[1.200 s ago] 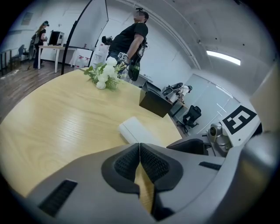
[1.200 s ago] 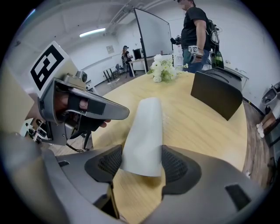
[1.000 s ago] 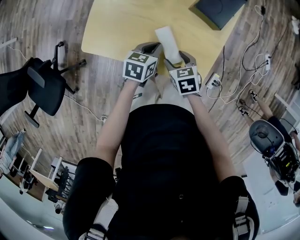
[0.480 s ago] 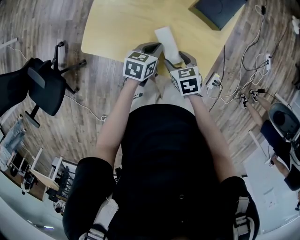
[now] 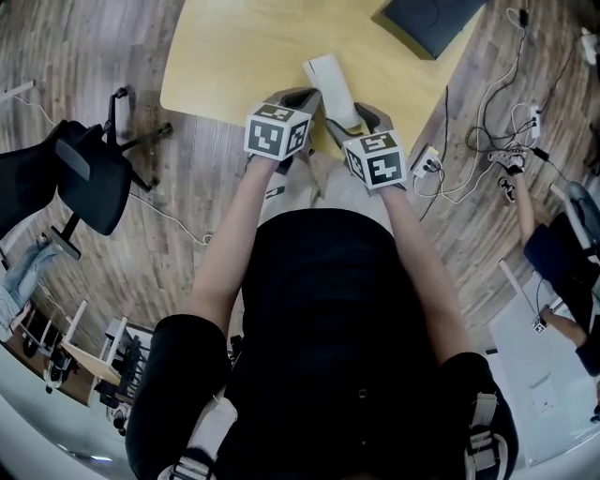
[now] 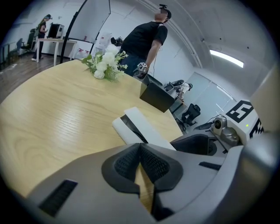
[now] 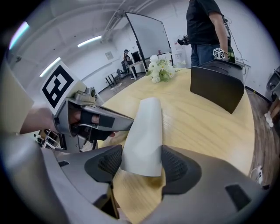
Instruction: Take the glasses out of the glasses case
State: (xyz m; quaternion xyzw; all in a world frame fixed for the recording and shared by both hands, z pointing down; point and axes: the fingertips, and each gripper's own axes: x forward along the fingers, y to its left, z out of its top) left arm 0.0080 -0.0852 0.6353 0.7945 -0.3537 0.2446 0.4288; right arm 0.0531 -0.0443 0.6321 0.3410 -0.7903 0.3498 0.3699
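The right gripper (image 7: pixel 142 165) is clamped on the near end of the white case (image 7: pixel 144 127), with a pad pressed to each side. That hold looks meant to pin the case down while the other tool works the lid. The left gripper (image 6: pixel 140 158) has its jaws pressed together with nothing between them. Its tip sits just short of the case's long side, where a dark seam runs under the lid, so I judge it is lined up to pry there. The case lies on the table (image 5: pixel 234 56), near the edge by the person. Its lid is barely parted, if at all, and no glasses show — likely they are inside.

The room is a big white office with a plank floor. The table is pale wood, bare around the case, with a dark box (image 5: pixel 436 19) and white flowers (image 6: pixel 106 65) well beyond it.
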